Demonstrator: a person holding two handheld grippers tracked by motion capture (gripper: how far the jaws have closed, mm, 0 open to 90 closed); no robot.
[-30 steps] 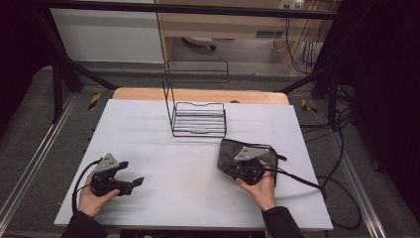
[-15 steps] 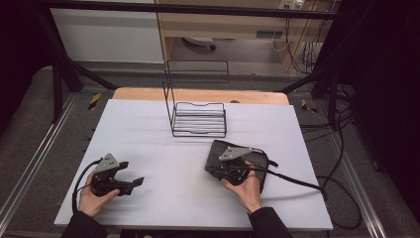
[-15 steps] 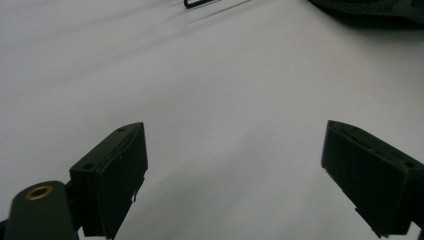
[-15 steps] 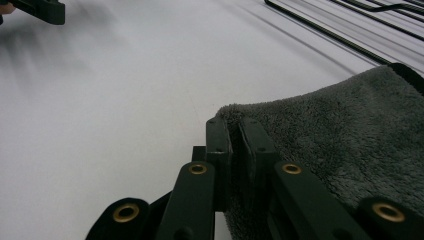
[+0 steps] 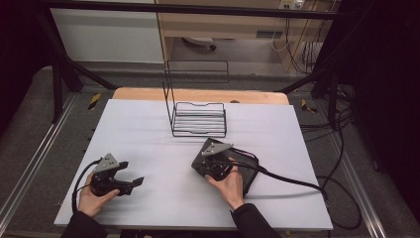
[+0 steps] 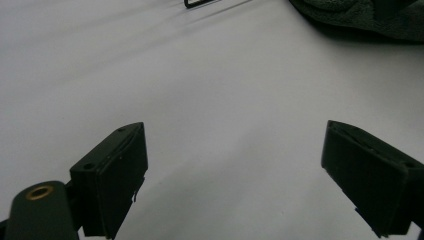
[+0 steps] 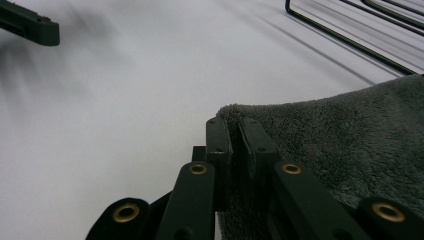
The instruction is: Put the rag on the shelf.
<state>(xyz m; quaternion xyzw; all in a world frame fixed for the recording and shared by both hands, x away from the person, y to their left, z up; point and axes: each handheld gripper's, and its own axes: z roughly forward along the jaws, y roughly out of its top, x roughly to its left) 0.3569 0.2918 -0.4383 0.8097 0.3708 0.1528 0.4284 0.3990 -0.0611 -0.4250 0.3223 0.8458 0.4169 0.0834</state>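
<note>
The right gripper point(image 7: 235, 145) has its jaws clamped on the edge of the dark grey towel point(image 7: 350, 145), which lies on the white table point(image 5: 148, 124) just in front of the wire rack point(image 5: 198, 119); the left gripper point(image 6: 250, 165), jaws wide open and empty, sits well apart to the towel's left

Towel point(image 5: 245, 171) on table point(image 5: 143, 124), wire rack point(image 5: 198, 119) behind it
</note>
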